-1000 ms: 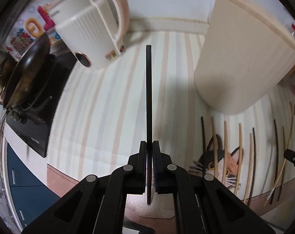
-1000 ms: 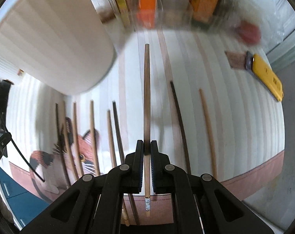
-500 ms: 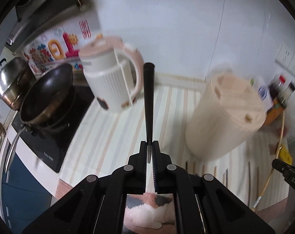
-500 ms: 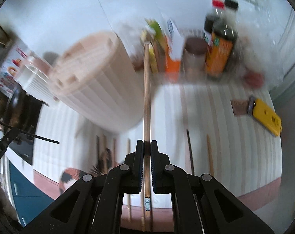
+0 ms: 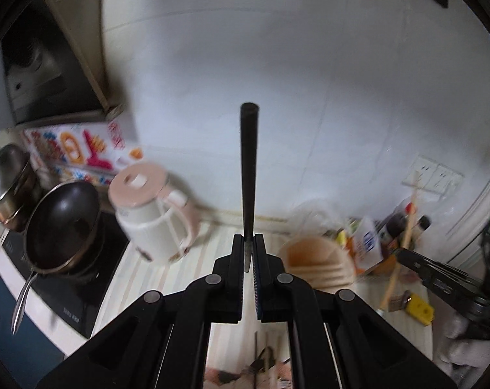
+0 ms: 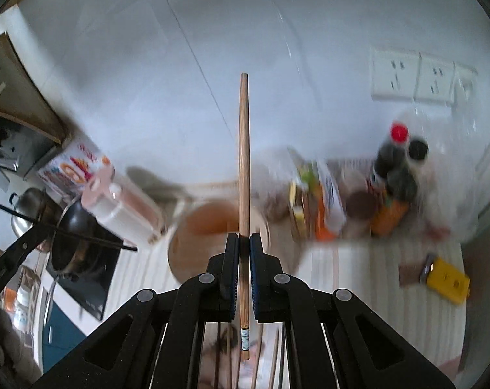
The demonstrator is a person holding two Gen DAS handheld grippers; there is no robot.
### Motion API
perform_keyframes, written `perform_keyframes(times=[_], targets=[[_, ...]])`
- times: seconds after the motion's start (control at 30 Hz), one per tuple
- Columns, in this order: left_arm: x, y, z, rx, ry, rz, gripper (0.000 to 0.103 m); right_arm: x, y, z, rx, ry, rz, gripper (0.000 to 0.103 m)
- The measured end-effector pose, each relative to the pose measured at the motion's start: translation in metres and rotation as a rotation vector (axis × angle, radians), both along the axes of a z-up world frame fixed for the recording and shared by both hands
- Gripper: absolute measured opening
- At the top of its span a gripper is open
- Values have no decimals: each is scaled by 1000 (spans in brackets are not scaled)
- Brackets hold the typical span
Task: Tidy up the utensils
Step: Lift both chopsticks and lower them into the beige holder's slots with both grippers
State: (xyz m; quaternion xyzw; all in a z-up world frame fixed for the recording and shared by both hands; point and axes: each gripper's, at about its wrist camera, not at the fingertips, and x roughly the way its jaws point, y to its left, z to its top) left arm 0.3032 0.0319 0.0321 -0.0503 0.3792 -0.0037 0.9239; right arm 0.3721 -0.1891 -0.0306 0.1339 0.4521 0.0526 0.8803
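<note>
My left gripper (image 5: 248, 243) is shut on a black chopstick (image 5: 248, 165) that sticks out ahead, high above the counter. My right gripper (image 6: 244, 241) is shut on a brown wooden chopstick (image 6: 244, 162), also held aloft. The beige ribbed holder (image 5: 316, 264) stands open-topped below and to the right of the left gripper; in the right wrist view the holder (image 6: 199, 243) is just behind the fingers. Several more chopsticks (image 6: 227, 353) lie on the striped mat (image 6: 374, 278) below. The right gripper (image 5: 398, 254) with its wooden chopstick shows at the right of the left wrist view.
A pink-and-white kettle (image 5: 154, 217) stands left of the holder. A black pan (image 5: 62, 223) sits on the cooktop with a steel pot (image 5: 5, 188) behind. Sauce bottles (image 6: 393, 175) and packets crowd the back wall. A yellow box (image 6: 445, 280) lies at the right.
Both grippers have risen well above the mat with their chopsticks and tilted up toward the wall. The holder's open top has come into sight below them.
</note>
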Motion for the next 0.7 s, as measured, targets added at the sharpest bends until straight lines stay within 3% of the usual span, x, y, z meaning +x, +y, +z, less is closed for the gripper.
perform_keyframes(times=[0.27, 0.7], targets=[[48, -35, 9, -26, 15, -76, 2, 58, -6, 14, 11, -105, -55, 7], [95, -66, -65, -66, 212, -149, 2, 107, -1, -36, 77, -174, -73, 7]])
